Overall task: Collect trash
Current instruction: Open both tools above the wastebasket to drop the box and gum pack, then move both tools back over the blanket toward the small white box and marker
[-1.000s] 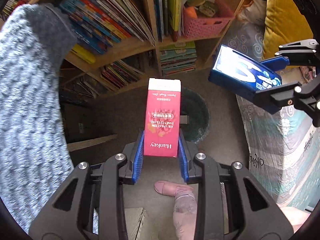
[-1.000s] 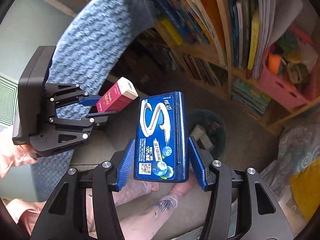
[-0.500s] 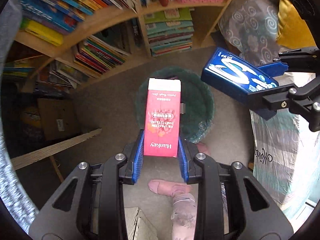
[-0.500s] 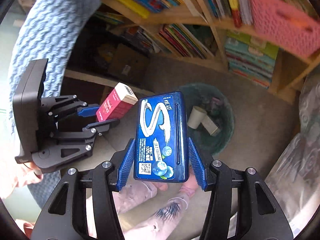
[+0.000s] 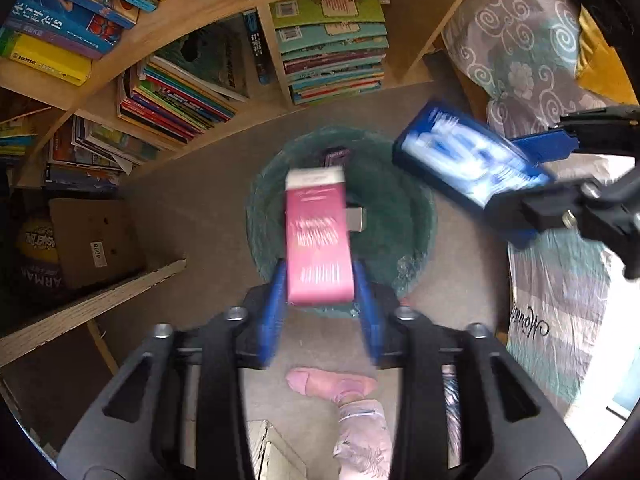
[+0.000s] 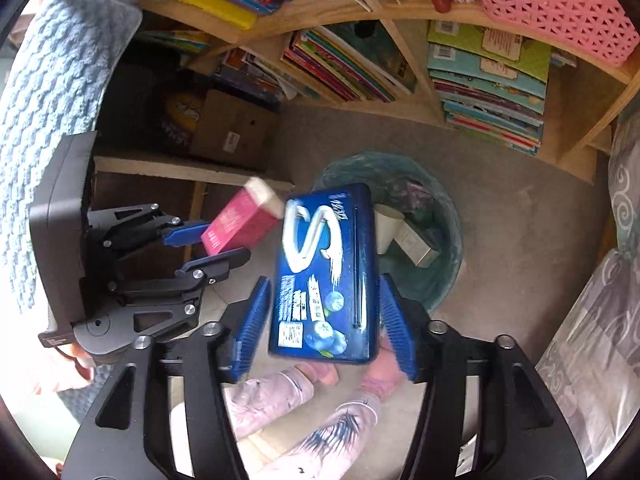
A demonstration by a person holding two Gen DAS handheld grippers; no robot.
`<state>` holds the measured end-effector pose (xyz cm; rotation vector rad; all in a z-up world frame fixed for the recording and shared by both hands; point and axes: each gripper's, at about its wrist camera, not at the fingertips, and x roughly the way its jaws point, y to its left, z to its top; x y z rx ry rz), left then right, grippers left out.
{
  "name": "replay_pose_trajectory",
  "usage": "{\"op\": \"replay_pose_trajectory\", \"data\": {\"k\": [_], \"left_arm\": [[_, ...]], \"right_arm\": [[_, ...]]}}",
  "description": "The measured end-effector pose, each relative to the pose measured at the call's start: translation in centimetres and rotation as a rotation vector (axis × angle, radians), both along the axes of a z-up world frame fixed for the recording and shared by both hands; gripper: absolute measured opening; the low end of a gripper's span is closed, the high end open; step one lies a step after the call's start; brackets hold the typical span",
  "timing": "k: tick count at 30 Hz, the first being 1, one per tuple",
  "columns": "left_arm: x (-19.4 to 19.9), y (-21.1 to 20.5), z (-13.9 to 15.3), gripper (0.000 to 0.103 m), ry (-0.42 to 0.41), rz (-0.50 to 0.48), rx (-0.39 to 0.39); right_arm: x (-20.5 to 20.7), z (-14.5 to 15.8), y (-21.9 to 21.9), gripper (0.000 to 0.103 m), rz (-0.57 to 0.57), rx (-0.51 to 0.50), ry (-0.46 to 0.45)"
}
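Observation:
A round green trash bin [image 5: 416,208] stands on the floor below both grippers; it also shows in the right wrist view [image 6: 448,256] with a paper cup and small boxes inside. My left gripper [image 5: 320,304] has its jaws spread, and the pink carton [image 5: 318,236] sits loose and blurred between them, over the bin. My right gripper [image 6: 324,320] has its jaws spread too, and the blue tin [image 6: 326,276] is tilted with gaps on both sides. From the left wrist view the blue tin [image 5: 468,164] hangs by the bin's right rim.
A wooden bookshelf [image 5: 256,28] full of books stands behind the bin. A cardboard box [image 5: 92,240] sits at the left. A patterned bedspread [image 5: 560,288] hangs at the right. The person's feet in pink socks [image 5: 332,384] are on the floor below.
Both grippers have moved closer over the bin and opened. The pink carton and the blue tin have come loose from the pads and are blurred with motion.

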<state>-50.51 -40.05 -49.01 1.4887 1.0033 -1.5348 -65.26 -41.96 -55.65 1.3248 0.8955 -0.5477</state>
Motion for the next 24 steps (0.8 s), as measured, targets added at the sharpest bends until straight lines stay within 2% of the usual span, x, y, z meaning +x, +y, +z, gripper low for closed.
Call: {"op": "replay_pose_trajectory", "data": {"k": [1,2,7,13,16,19,24], "left_arm": [[0.0,-0.1,0.1,0.07,0.005,0.001,-0.01],[0.0,0.0,0.4,0.075,0.011,-0.002,-0.024],[-0.3,0.1,1.2,0.075,0.006,-0.017,-0.021],[0.4,0.9,4.2,0.075,0.01,0.018,-0.044],[0.9,1.8,7.3,0.075,0.03,0.039,-0.076],[1.5,3.1,11.2,0.082,0.042,0.049,-0.115],[2.8,5.3,17.7,0.084,0.041,0.058,-0.191]], "right_arm": [[-0.2,0.2,-0.1,0.075,-0.002,-0.01,-0.001],[-0.4,0.4,-0.2,0.075,-0.005,-0.006,-0.008],[-1.6,1.4,-0.6,0.075,-0.039,0.005,-0.016],[-2.9,5.8,0.2,0.075,-0.04,-0.044,-0.037],[-3.3,9.2,1.0,0.077,-0.024,-0.087,-0.048],[-3.4,13.7,1.7,0.083,0.006,-0.155,-0.057],[-2.4,20.5,2.3,0.084,0.075,-0.243,-0.086]]}}
